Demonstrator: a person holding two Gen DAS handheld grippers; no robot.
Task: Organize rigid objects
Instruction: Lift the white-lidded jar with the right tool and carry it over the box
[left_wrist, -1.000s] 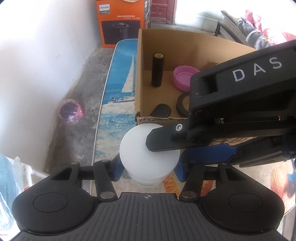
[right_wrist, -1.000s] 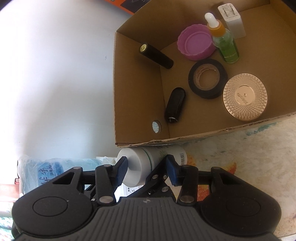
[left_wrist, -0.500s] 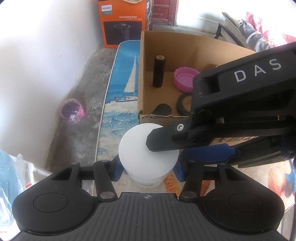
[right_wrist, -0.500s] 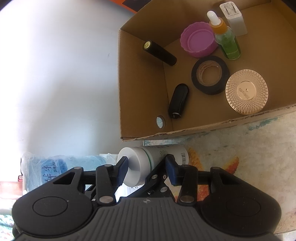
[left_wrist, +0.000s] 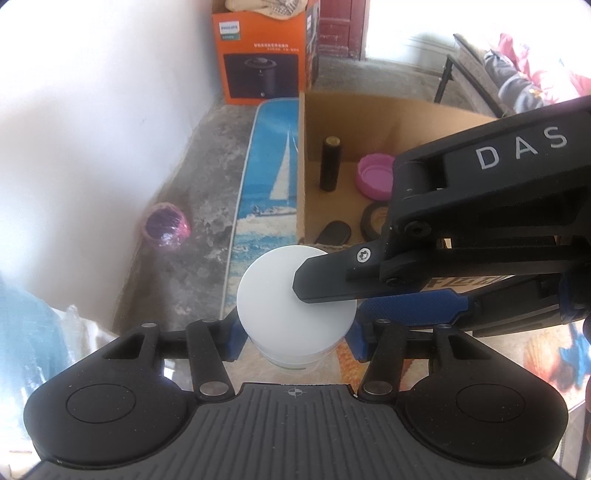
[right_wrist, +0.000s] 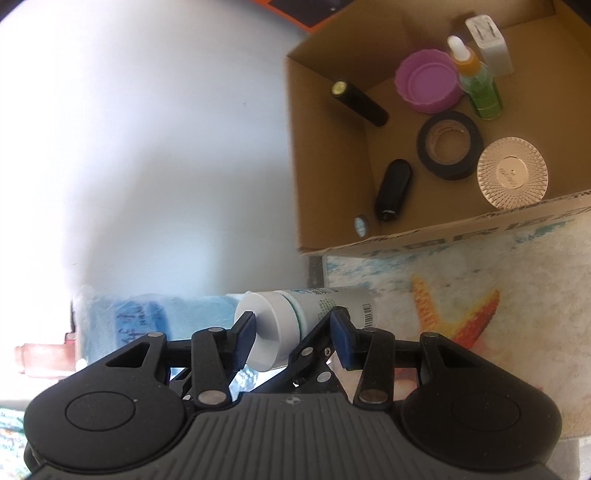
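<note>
A white-capped bottle (left_wrist: 295, 306) is held by both grippers at once. My left gripper (left_wrist: 293, 332) is shut on its body just below the cap. My right gripper (right_wrist: 291, 332) is shut across the same bottle (right_wrist: 306, 314) around the cap and neck; its black finger (left_wrist: 332, 280) crosses the cap in the left wrist view. The open cardboard box (right_wrist: 332, 184) lies ahead and holds a black tube (right_wrist: 360, 103), a purple lid (right_wrist: 428, 83), a black tape roll (right_wrist: 448, 146), a gold lid (right_wrist: 511, 173), a green dropper bottle (right_wrist: 476, 86), and a white plug (right_wrist: 487, 46).
The box (left_wrist: 301, 166) stands on a sea-print mat (left_wrist: 266, 192). An orange appliance carton (left_wrist: 258, 55) stands behind it by the white wall. A pink wrapped cup (left_wrist: 164, 227) lies on the concrete floor at left. A blue plastic bag (right_wrist: 147, 317) lies at the left.
Both grippers, still holding the bottle, have drawn back and away from the box, which now looks smaller and farther right. The grips have not changed.
</note>
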